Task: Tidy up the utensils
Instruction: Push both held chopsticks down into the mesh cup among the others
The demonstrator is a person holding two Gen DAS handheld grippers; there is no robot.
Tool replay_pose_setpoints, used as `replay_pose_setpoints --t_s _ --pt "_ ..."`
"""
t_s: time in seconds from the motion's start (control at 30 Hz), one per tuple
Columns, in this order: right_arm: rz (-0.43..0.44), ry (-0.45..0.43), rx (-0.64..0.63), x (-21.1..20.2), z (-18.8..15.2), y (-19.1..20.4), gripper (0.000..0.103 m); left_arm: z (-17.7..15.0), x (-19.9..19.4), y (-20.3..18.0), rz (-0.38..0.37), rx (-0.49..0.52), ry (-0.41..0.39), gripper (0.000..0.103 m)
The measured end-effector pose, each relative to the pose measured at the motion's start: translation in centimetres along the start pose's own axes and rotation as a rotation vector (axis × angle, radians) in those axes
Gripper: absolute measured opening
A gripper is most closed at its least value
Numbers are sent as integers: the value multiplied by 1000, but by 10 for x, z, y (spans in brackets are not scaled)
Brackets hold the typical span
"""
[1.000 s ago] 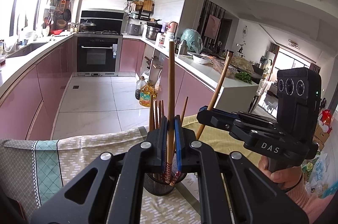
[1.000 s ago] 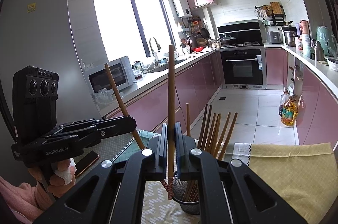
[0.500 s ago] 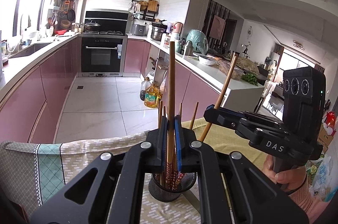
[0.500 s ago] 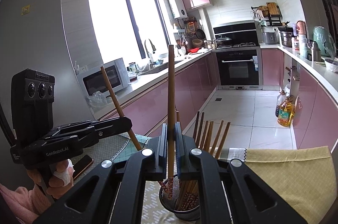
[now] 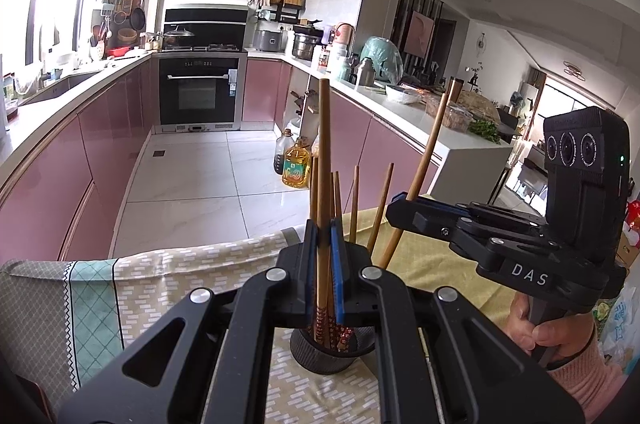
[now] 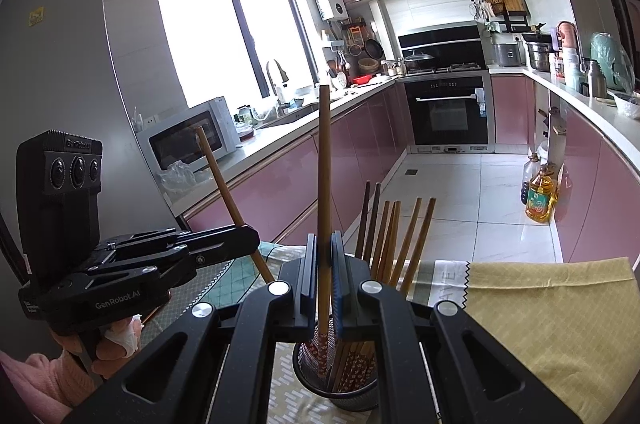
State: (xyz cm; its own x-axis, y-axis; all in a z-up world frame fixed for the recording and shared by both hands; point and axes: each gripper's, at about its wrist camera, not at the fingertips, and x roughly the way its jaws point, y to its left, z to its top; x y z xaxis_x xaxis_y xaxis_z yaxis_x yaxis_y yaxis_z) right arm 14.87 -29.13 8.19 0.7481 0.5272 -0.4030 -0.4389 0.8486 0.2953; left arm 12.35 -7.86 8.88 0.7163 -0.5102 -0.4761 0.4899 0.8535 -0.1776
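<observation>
A black mesh holder [image 5: 320, 358] [image 6: 344, 390] stands on the table and holds several wooden chopsticks [image 6: 394, 236]. My left gripper [image 5: 324, 240] is shut on one upright chopstick [image 5: 323, 143], its patterned lower end inside the holder. My right gripper [image 6: 325, 248] is shut on another upright chopstick [image 6: 324, 151], its end also inside the holder. Each gripper shows in the other's view, the right one [image 5: 404, 209] and the left one [image 6: 240, 238], each clamped on its tilted chopstick.
A patterned cloth [image 5: 160, 288] and a yellow cloth [image 6: 552, 308] cover the table. A phone [image 6: 150, 312] lies under the left gripper. Beyond the table edge are the tiled floor, pink cabinets, an oven [image 5: 200, 95] and oil bottles [image 5: 296, 163].
Both grippers have moved down with their chopsticks. The chopstick ends have gone from above the holder's rim to down inside it.
</observation>
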Motion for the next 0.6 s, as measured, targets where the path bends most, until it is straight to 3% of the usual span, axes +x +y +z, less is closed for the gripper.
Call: replay_pose_setpoints --t_s 0.6 --pt "-14 57 47 17 -16 -18 6 -8 25 8 11 -8 75 7"
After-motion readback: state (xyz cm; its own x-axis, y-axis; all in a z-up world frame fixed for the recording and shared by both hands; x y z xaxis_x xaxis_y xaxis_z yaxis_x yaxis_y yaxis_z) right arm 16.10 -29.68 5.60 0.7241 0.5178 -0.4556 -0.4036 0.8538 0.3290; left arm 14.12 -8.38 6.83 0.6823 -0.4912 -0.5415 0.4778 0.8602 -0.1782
